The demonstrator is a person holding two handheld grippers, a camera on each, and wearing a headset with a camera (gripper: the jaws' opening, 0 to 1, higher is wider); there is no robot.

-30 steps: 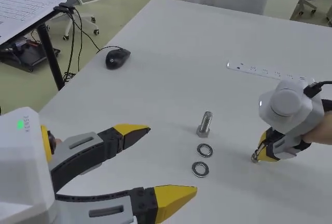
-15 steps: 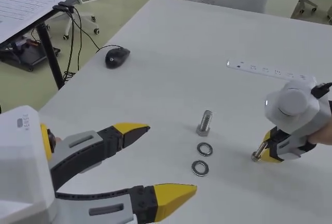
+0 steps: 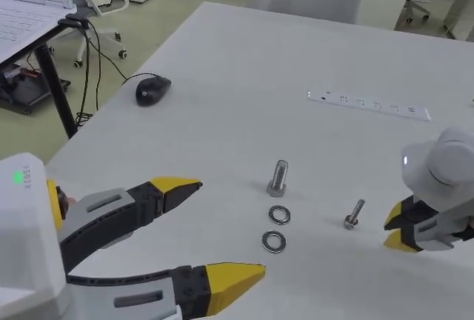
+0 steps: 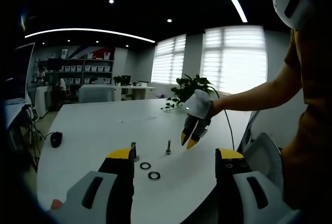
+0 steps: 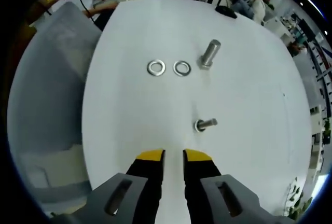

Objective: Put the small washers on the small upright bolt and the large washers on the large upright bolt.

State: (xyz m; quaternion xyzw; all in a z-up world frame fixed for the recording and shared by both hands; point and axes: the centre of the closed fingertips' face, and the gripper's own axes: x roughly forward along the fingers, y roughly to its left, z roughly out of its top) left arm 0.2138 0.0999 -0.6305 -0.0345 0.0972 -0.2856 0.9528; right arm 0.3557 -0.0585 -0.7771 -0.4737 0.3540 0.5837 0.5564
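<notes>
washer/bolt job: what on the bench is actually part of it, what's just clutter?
Job:
- large bolt
- small bolt
- far washer
- near washer
- left gripper, open
- right gripper, open, beside the small bolt

Lying about:
- mouse
- power strip
- laptop, on a stand off the table
</notes>
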